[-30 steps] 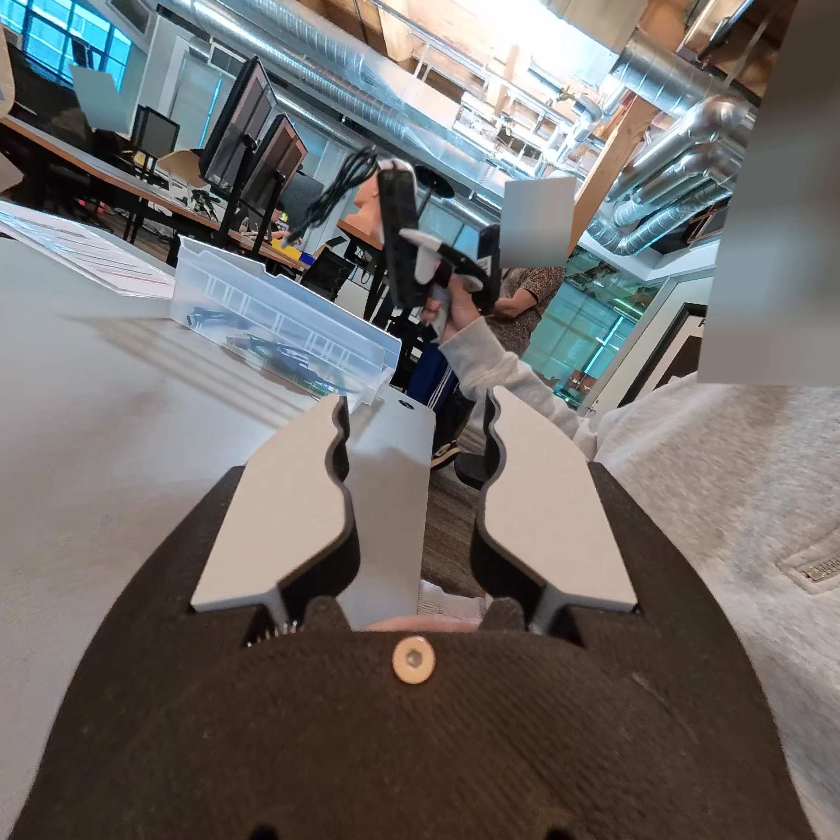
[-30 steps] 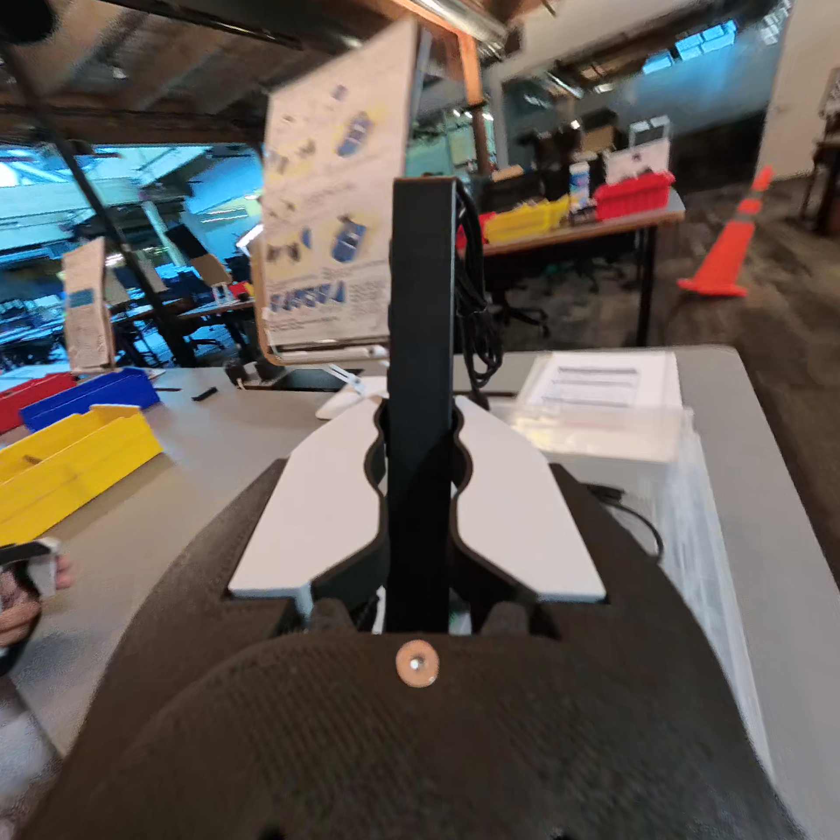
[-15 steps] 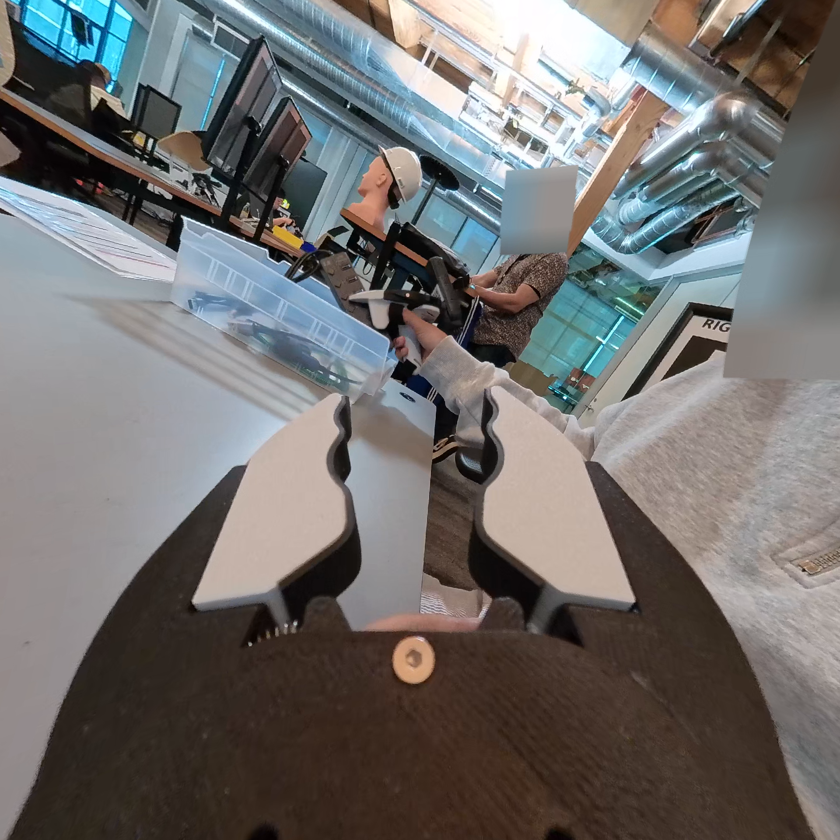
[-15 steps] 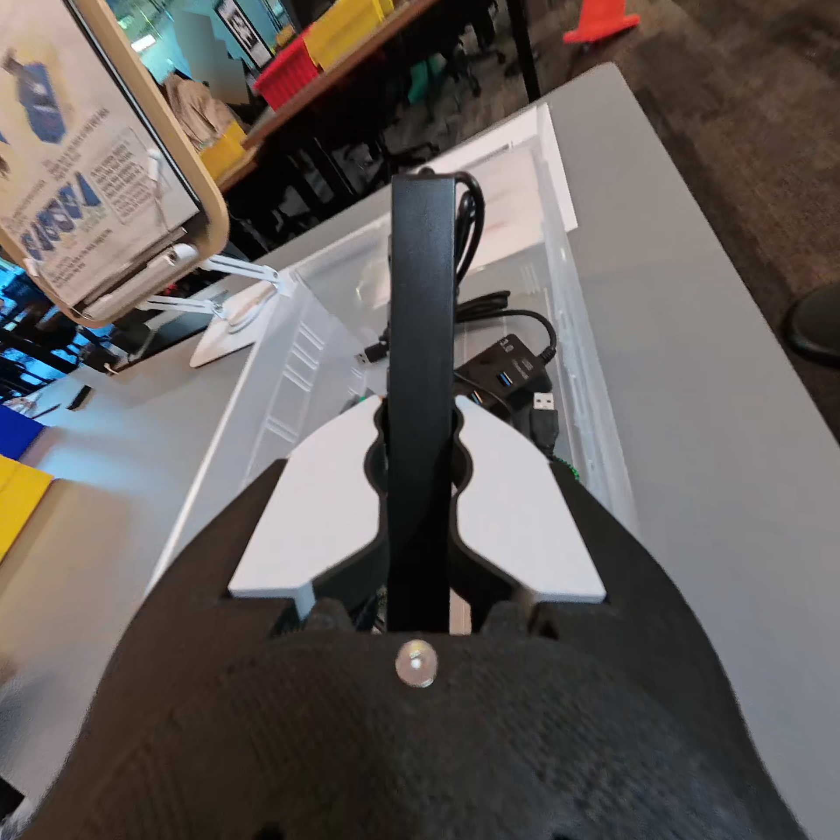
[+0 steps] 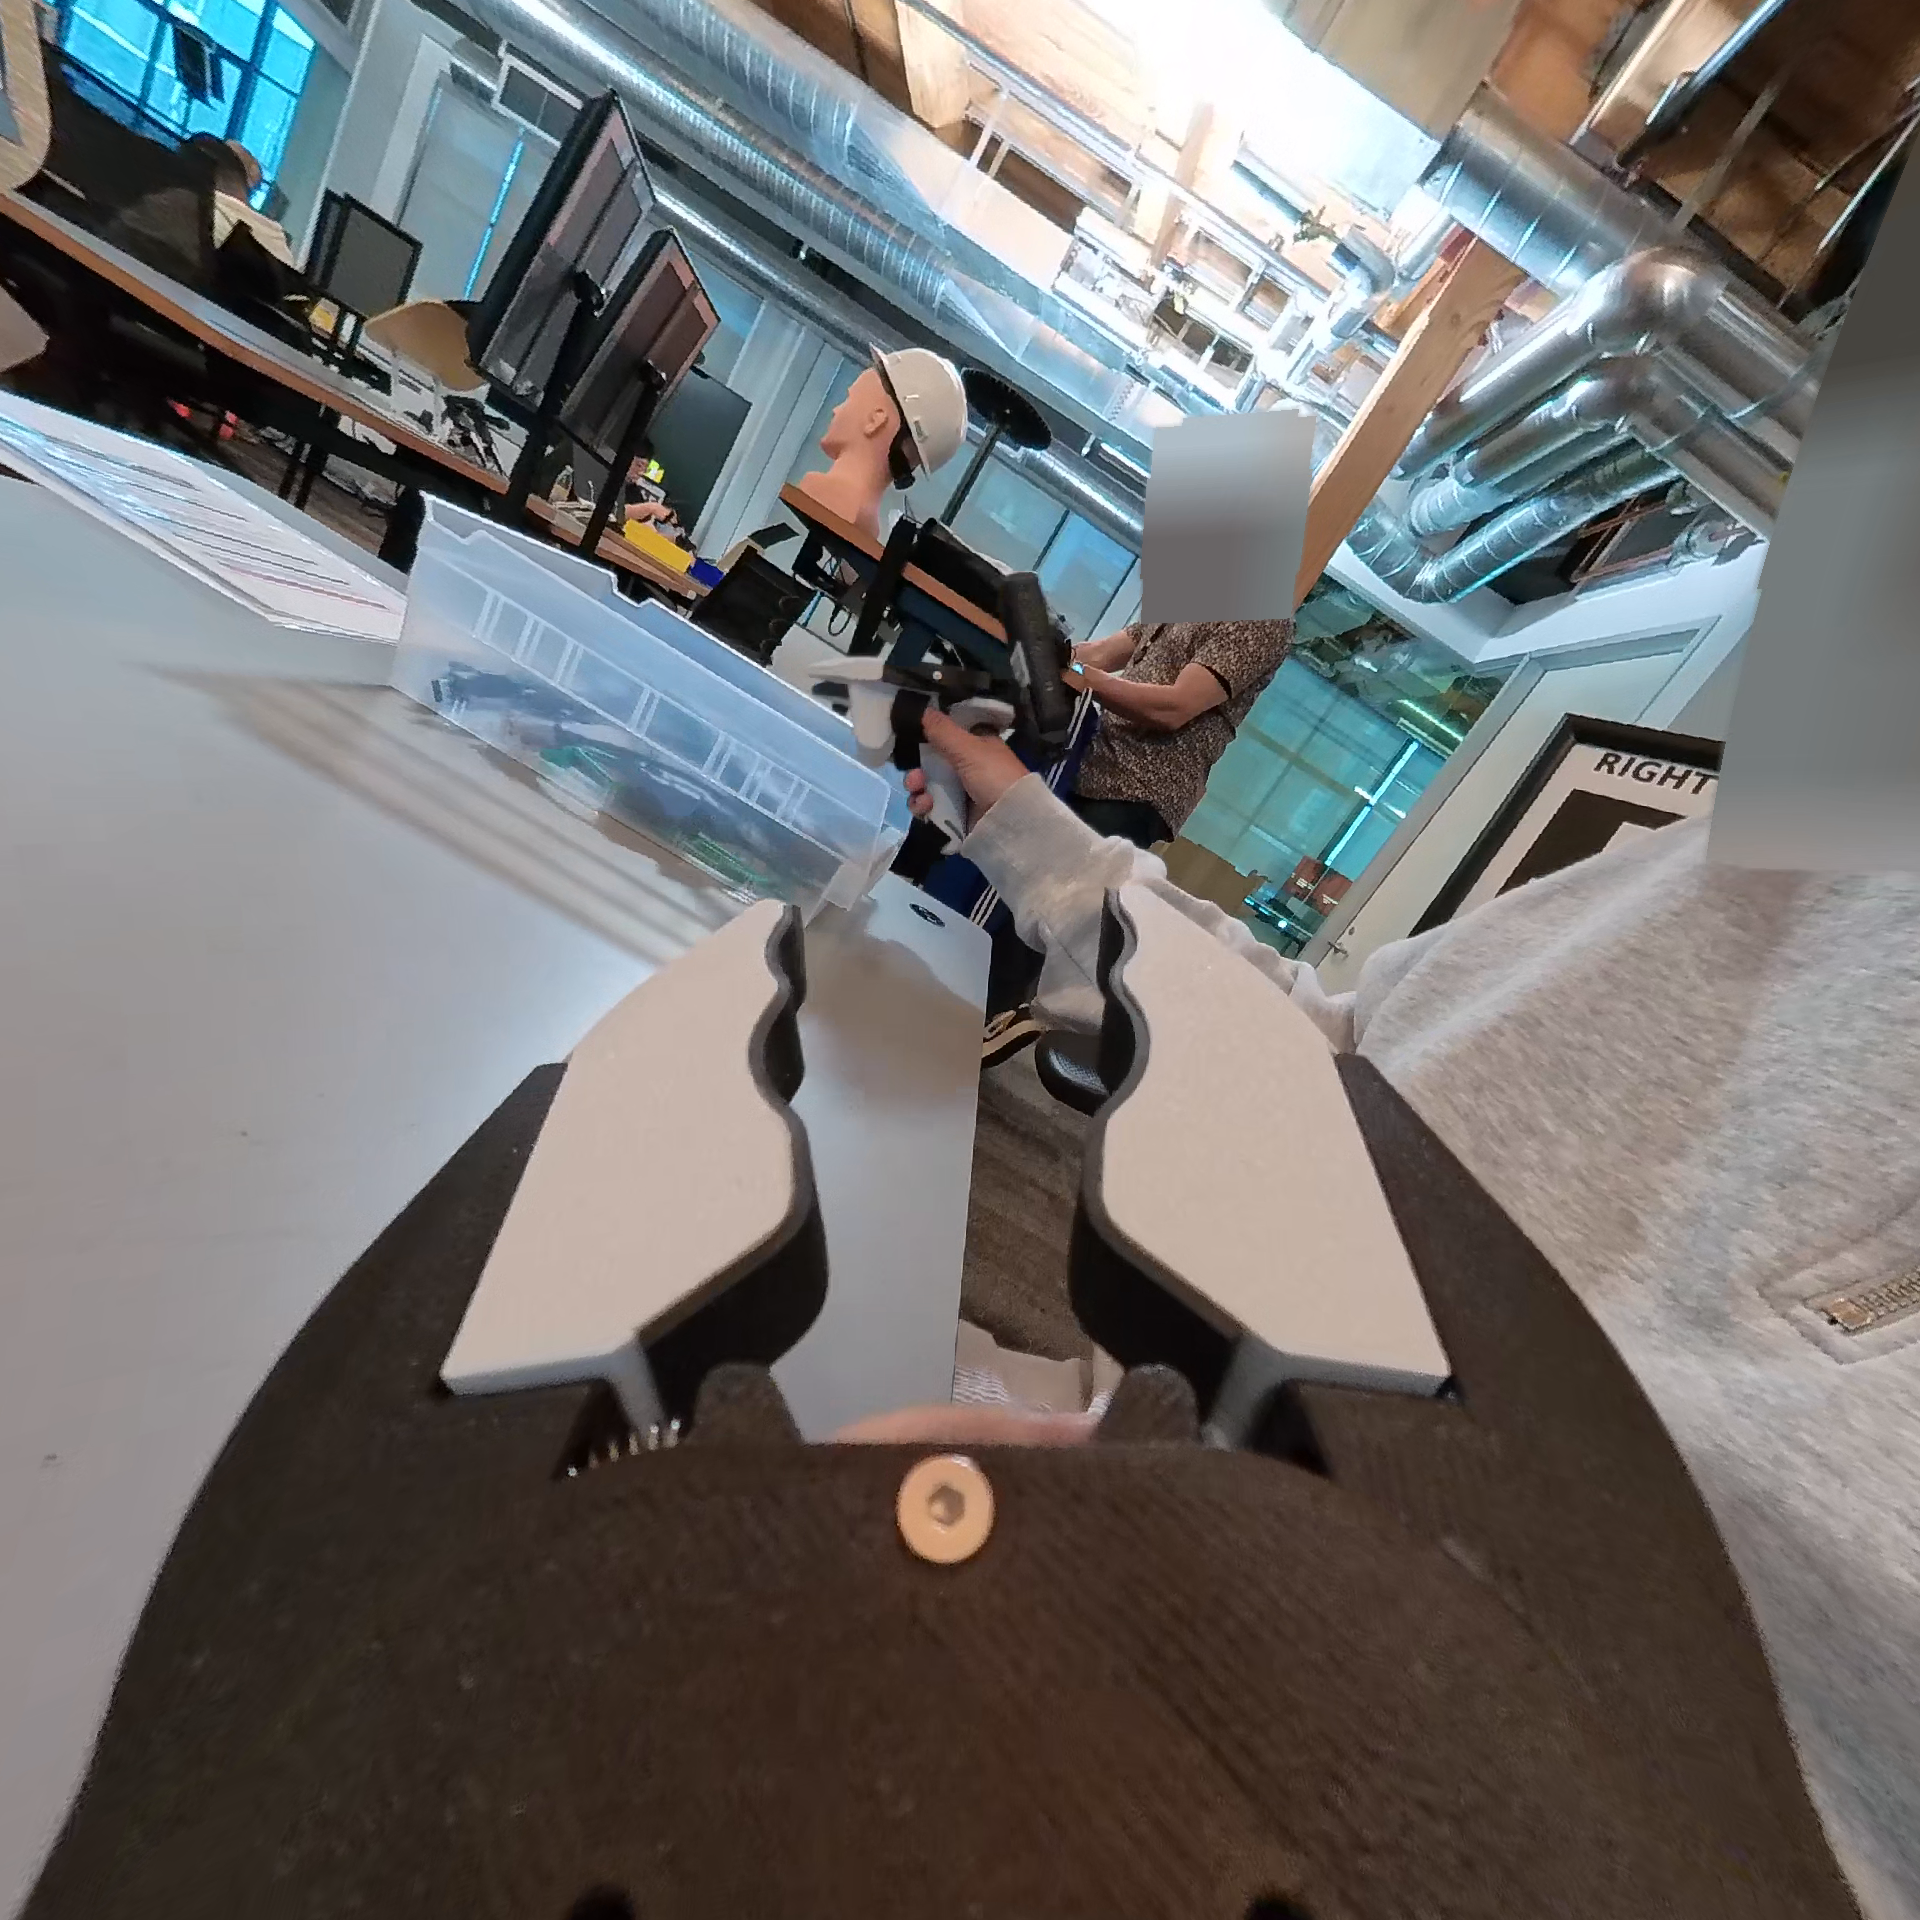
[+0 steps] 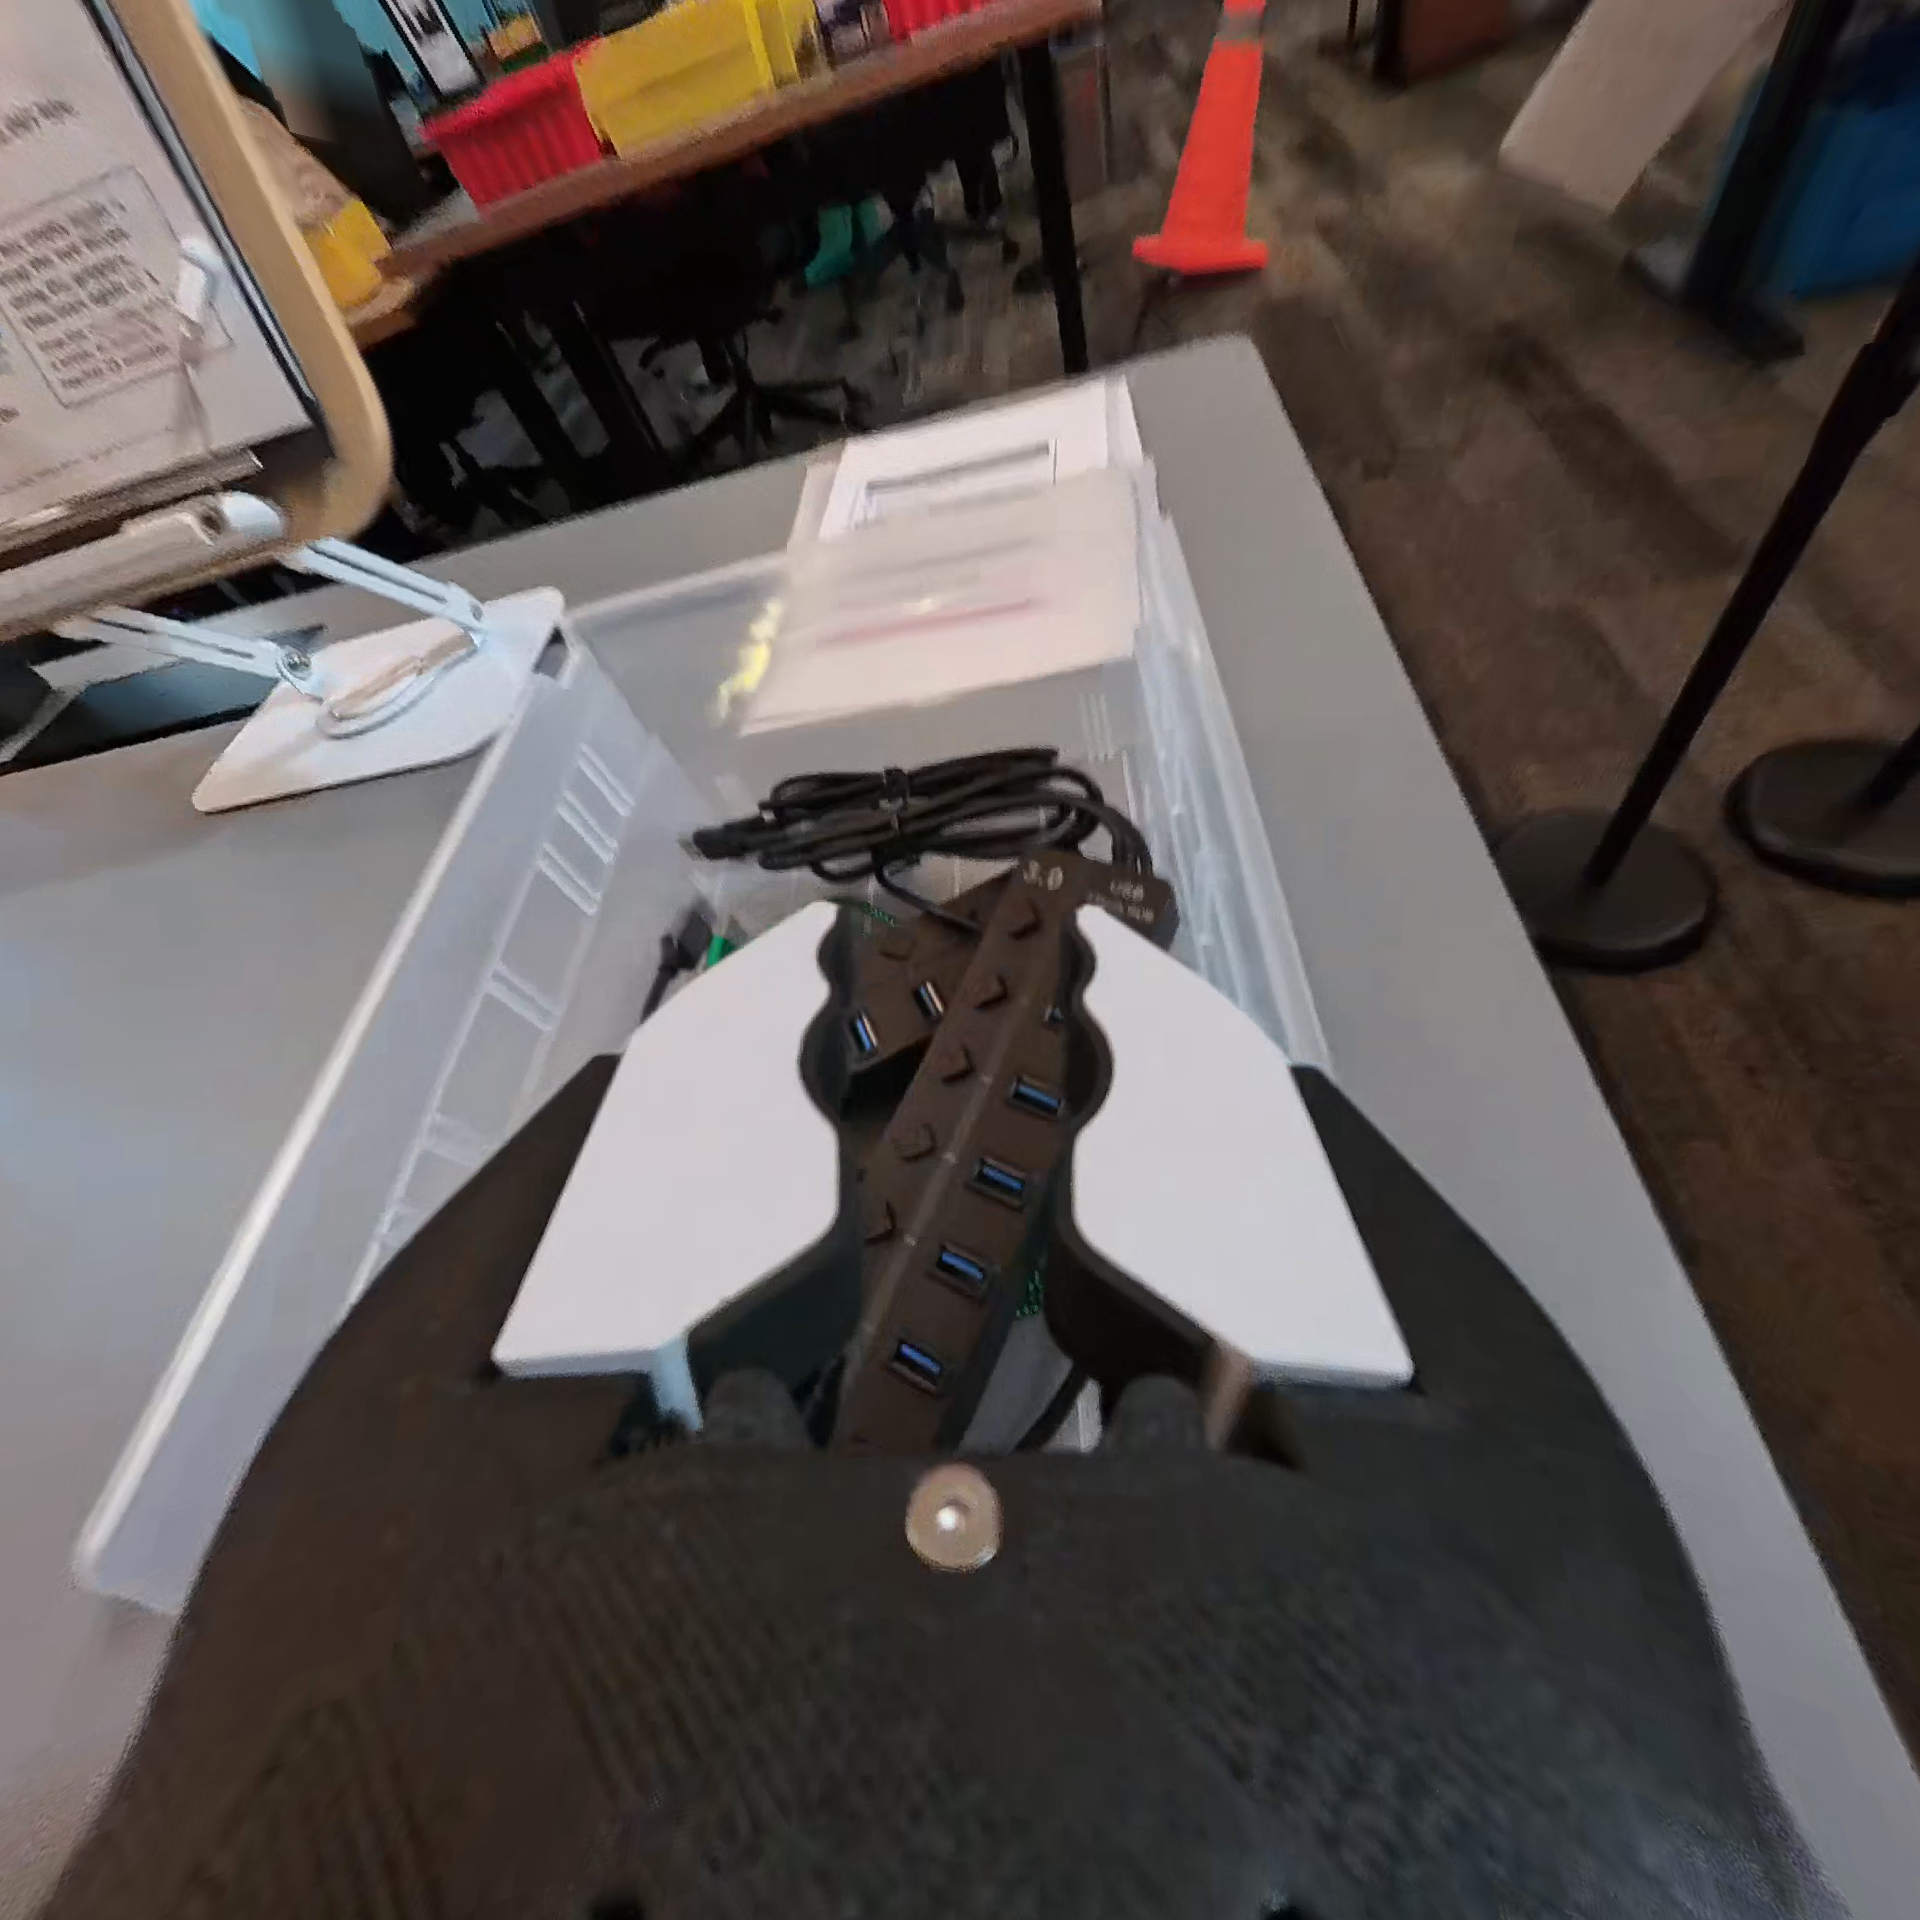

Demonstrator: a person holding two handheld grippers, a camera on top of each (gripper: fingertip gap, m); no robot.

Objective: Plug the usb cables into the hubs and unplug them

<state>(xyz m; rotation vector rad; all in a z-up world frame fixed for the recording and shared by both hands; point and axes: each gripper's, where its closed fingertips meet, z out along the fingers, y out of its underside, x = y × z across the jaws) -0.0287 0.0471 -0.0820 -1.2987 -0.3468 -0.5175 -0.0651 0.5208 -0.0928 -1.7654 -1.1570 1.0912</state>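
— Left of the clear bin [image 6: 343, 1091], what stands on the grey table [image 6: 156, 1039]?

— A white stand foot [image 6: 384, 696] beside the bin's far left corner, carrying a framed sheet [image 6: 114, 312].

— And inside the bin?

— A long black hub [image 6: 966, 1174] with blue ports lies slantwise over a second hub [image 6: 883, 997]. A bundled black cable [image 6: 935, 821] sits just beyond them, toward the bin's far end, where papers [image 6: 956, 582] show through the wall.

— The right gripper [image 6: 956, 935]?

— Above the bin, jaws apart on either side of the hub; whether the pads touch it, I cannot tell.

— The left gripper [image 5: 951, 925]?

— Low at the table's near edge, well short of the bin [image 5: 644, 717], jaws wide with nothing between. Right of the bin, a grey sleeve [image 5: 1049, 862].

— Farther right?

— An orange cone [image 6: 1210, 156] and black post bases [image 6: 1605, 883] on the floor.
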